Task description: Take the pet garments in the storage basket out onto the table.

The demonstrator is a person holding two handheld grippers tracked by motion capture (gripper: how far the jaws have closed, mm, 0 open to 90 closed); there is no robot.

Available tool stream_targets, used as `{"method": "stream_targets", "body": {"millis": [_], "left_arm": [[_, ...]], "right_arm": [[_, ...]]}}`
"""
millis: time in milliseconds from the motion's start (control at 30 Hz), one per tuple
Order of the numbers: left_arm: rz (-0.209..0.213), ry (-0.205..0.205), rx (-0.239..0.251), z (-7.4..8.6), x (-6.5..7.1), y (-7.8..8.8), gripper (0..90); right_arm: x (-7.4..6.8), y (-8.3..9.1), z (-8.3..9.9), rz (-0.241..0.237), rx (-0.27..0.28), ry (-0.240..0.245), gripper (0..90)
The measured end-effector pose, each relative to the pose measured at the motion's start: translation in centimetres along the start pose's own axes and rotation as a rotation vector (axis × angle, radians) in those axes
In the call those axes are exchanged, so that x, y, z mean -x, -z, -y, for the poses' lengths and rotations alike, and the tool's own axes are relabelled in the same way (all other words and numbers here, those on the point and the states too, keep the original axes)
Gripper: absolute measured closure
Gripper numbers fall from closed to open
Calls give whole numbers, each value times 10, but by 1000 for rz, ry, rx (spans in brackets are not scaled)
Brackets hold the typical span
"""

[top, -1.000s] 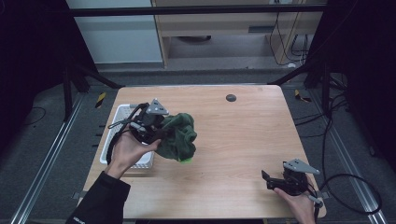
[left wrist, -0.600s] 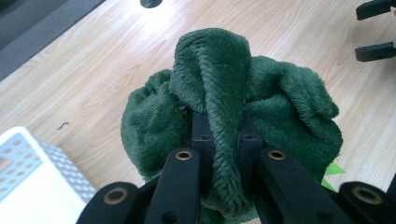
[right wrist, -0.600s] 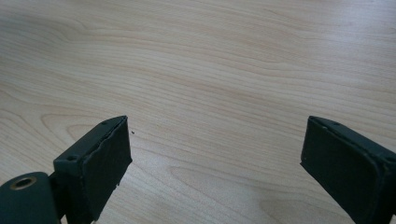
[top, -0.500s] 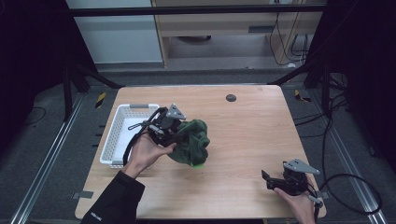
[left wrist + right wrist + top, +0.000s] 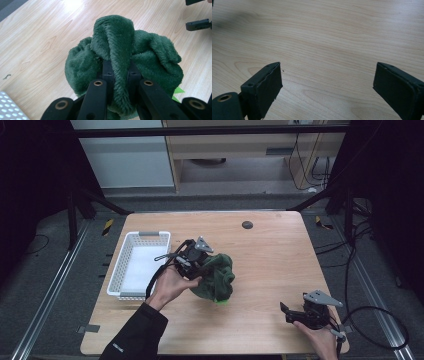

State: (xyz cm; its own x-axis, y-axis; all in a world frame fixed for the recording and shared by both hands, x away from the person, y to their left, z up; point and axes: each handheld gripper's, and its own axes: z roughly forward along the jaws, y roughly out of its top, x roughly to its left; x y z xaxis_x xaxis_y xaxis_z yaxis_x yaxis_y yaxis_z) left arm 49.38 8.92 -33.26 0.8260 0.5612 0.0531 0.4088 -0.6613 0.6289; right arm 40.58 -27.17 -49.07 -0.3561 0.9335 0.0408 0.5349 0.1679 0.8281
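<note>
- We are clamping the left hand-held gripper (image 5: 119, 75) narrowly on a fold of the green plush cloth (image 5: 216, 276), which is resting on the wooden surface (image 5: 280, 255) just right of the white basket (image 5: 136, 265).
- We are angling the left hand (image 5: 170, 284) toward the cloth.
- We are holding the right hand-held gripper (image 5: 327, 82) wide, gripping nothing, near the surface's front right corner.

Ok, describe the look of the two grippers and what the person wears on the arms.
Both the left gripper and right gripper are black, each topped by a grey three-cornered plate and trailing a black cable. The left forearm wears a dark sleeve with small white lettering.
</note>
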Motion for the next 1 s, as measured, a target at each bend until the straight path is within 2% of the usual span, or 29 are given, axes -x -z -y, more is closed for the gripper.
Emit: {"method": "stream_targets", "body": {"millis": [333,467,767,1000], "left_arm": [[11,0,-15,-1,3,-20,815],[16,8,-26,1,4,-32,814],[43,11,-39,5,9,-51,811],[58,2,-71,8,14,-62,793]], "right_arm": [[0,0,0,-2,-2,-4,83],[0,0,0,1,-1,4,83],[0,0,0,0,-1,5,83],[0,-1,1,-1,-3,9,83]]}}
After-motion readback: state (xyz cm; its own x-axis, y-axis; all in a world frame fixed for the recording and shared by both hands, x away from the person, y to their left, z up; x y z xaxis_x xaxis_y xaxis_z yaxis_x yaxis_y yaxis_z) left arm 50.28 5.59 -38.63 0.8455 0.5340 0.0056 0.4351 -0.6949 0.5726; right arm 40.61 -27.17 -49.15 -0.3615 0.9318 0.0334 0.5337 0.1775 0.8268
